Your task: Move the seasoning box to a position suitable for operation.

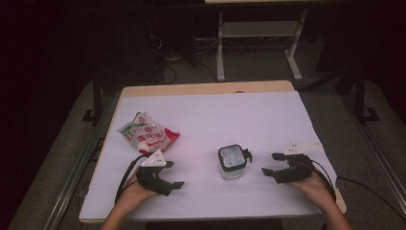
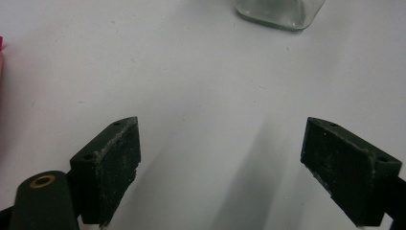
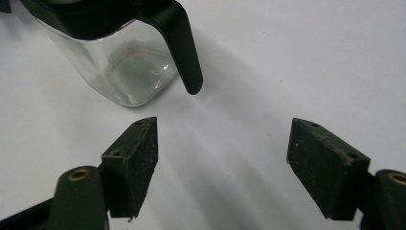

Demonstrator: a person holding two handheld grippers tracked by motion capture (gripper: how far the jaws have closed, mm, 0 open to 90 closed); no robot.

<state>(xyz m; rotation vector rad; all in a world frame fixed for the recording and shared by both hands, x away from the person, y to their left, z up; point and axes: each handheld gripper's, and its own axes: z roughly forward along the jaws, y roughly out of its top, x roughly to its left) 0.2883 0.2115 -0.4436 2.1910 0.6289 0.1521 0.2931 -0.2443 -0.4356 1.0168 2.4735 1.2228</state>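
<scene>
Jar: a square clear glass jar [image 1: 232, 163] with a black lid stands upright on the white table cover [image 1: 215, 120], in the near half, between the two grippers and closer to the right one
Lid clasp: a black lever [image 3: 184, 48] hangs down the jar's side that faces the right gripper – its tip is free, touching nothing
Jar contents: in the right gripper view the glass [image 3: 124, 72] looks see-through down to its base; whether anything is inside, I cannot tell
Right gripper: the right gripper [image 1: 273, 164] lies low over the table just beside the jar, jaws spread wide with only bare table between them – the pads touch nothing, and its left pad [image 3: 136, 163] sits just short of the clasp tip
Left gripper: the left gripper [image 1: 175, 175] rests near the front edge, apart from the jar, jaws spread and empty; the jar's bottom corner [image 2: 280, 12] shows ahead of it
Bag: a crumpled white, red and green snack bag [image 1: 148, 134] lies on the left side of the cover, behind the left gripper, well apart from the jar
</scene>
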